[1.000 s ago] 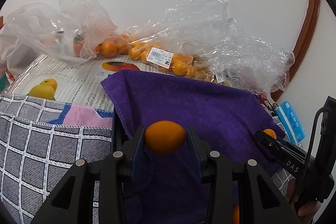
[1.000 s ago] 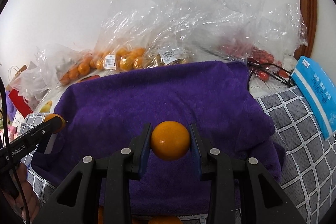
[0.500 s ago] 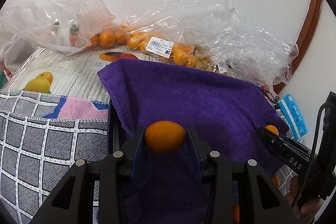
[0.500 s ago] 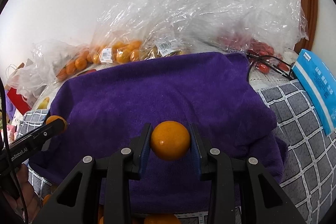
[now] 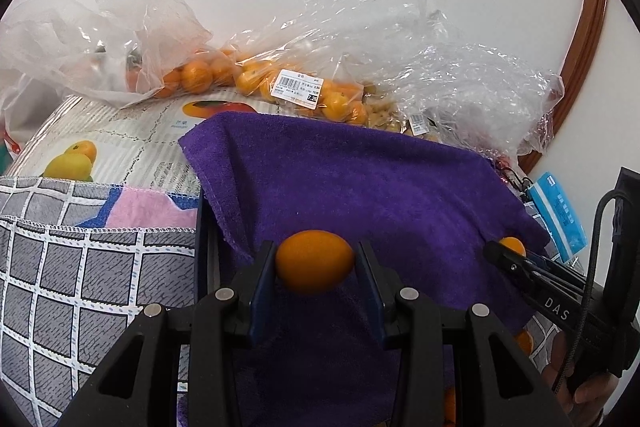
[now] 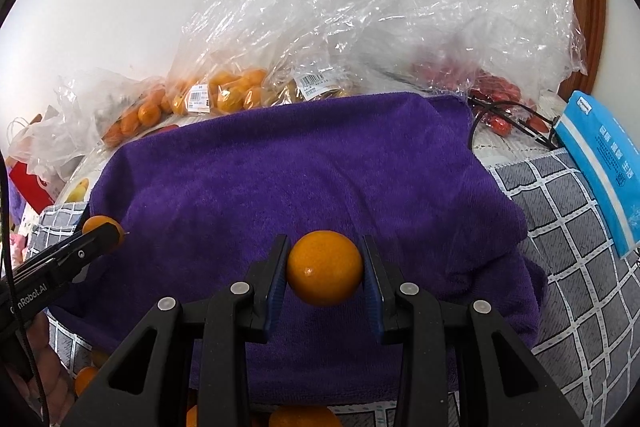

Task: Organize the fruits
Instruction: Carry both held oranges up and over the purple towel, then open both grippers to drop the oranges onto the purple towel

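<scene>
My left gripper [image 5: 315, 261] is shut on a small orange [image 5: 315, 261], held above a purple towel [image 5: 360, 187]. The right gripper [image 6: 325, 267] is shut on another small orange [image 6: 325, 267] over the same purple towel [image 6: 300, 179]. Each view shows the other gripper at its edge: the right one [image 5: 506, 251] with its orange [image 5: 514, 245] at the right, the left one [image 6: 102, 231] with its orange [image 6: 98, 223] at the left. Clear bags of oranges [image 5: 304, 91] lie behind the towel by the wall.
A grey checked cloth [image 5: 80, 275] covers the surface around the towel. Crumpled clear bags [image 6: 360, 27] hold red fruit [image 6: 496, 95] at the back right. A blue packet [image 6: 600, 167] lies at the right. Loose oranges [image 6: 304, 418] sit below the towel's near edge.
Both views have shifted only slightly; the towel and bags sit a little lower in the left wrist view. Both grippers stay shut on their oranges.
</scene>
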`<action>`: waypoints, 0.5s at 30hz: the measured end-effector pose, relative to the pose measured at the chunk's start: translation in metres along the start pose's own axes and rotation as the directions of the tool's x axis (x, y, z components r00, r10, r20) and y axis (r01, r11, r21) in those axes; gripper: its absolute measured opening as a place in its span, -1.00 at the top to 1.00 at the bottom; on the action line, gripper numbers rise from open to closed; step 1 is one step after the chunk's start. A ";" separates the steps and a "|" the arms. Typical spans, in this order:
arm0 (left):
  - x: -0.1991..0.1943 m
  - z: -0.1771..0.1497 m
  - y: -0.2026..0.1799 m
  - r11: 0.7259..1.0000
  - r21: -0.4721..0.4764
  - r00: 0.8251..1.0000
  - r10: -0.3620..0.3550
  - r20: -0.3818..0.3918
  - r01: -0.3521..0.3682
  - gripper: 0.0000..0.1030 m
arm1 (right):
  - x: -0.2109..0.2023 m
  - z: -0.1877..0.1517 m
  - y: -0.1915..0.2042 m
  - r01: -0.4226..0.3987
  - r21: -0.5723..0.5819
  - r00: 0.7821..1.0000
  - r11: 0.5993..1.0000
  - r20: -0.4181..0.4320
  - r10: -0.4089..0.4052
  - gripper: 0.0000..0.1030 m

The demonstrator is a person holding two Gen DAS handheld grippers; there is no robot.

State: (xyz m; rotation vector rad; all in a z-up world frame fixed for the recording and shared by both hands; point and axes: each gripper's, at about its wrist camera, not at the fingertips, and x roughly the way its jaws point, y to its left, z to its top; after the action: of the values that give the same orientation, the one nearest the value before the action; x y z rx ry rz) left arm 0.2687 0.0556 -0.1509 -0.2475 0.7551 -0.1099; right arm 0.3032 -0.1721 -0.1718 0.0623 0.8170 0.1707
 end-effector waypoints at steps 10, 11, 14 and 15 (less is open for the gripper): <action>0.002 -0.001 -0.002 1.000 0.019 1.000 -0.003 -0.009 0.003 0.27 | 0.004 -0.002 -0.001 0.010 -0.008 1.000 1.000 -0.018 -0.010 0.33; 0.002 -0.001 -0.002 1.000 0.021 1.000 -0.002 -0.010 0.002 0.27 | 0.003 -0.002 -0.001 0.009 -0.007 1.000 1.000 -0.018 -0.010 0.33; 0.002 -0.001 -0.004 1.000 0.027 1.000 -0.005 -0.013 0.005 0.27 | 0.002 -0.002 -0.001 0.010 -0.007 1.000 1.000 -0.012 -0.010 0.32; 0.002 -0.001 -0.004 1.000 0.028 1.000 -0.006 -0.013 0.006 0.27 | 0.001 -0.002 -0.001 0.011 -0.008 1.000 1.000 -0.009 -0.011 0.32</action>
State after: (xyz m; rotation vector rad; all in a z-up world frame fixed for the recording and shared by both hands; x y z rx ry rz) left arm 0.2696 0.0513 -0.1523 -0.2221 0.7654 -0.1281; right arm 0.3031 -0.1725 -0.1740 0.0496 0.8253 0.1640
